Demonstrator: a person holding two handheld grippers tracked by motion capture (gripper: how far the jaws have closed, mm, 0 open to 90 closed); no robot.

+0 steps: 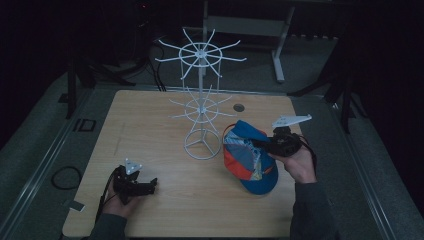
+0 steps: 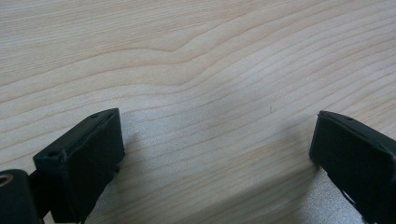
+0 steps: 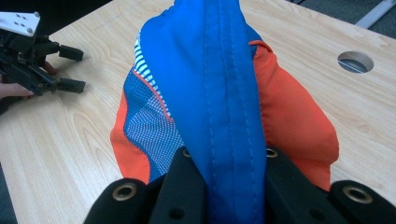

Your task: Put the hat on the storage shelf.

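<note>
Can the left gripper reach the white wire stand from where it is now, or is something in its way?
Probably yes. The left gripper rests open on the table, and only bare wood lies between it and the white wire stand. The cap lies on the stand's other side.

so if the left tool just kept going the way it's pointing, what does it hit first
Probably the wooden tabletop. The left tool is open, with bare wood between and beyond its jaws. In the high view it aims right along the table, toward the cap's side, so depth is uncertain.

High view overlooks whole table (image 1: pixel 165 200); gripper views sit close, sharing its wood.
</note>
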